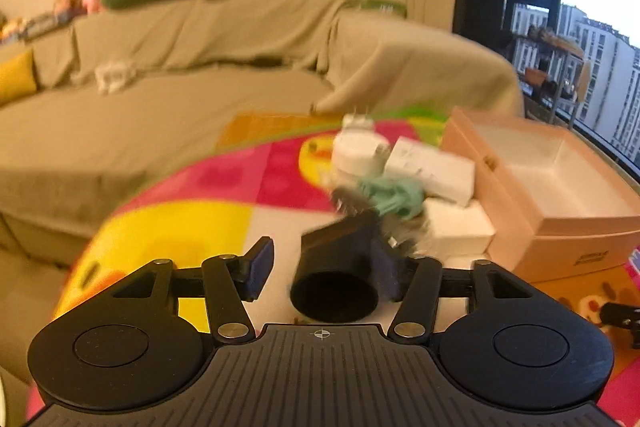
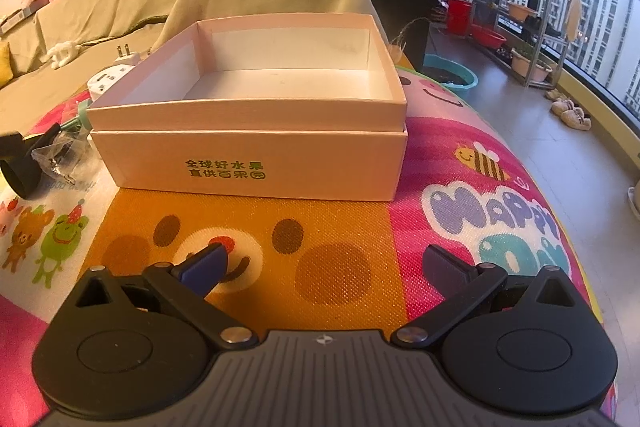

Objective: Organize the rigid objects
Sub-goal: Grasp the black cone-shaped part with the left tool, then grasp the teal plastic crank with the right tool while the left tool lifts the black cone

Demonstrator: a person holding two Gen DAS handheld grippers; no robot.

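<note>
Picking from the pile: left gripper [image 1: 320,267] open around black tube [image 1: 340,279], not clamped.
Next: close, carry toward pink box [image 2: 256,163] at 2 o'clock; right gripper [image 2: 326,267] open, empty.

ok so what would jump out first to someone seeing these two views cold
Probably the open pink box, with nothing visible inside, sitting on the loud cartoon play mat straight ahead of the open right gripper. Next, the black tube-shaped piece lying between the fingers of the left gripper, which are not closed on it, with a blurred pile of white adapters and a mint green item just beyond, left of the box.
</note>
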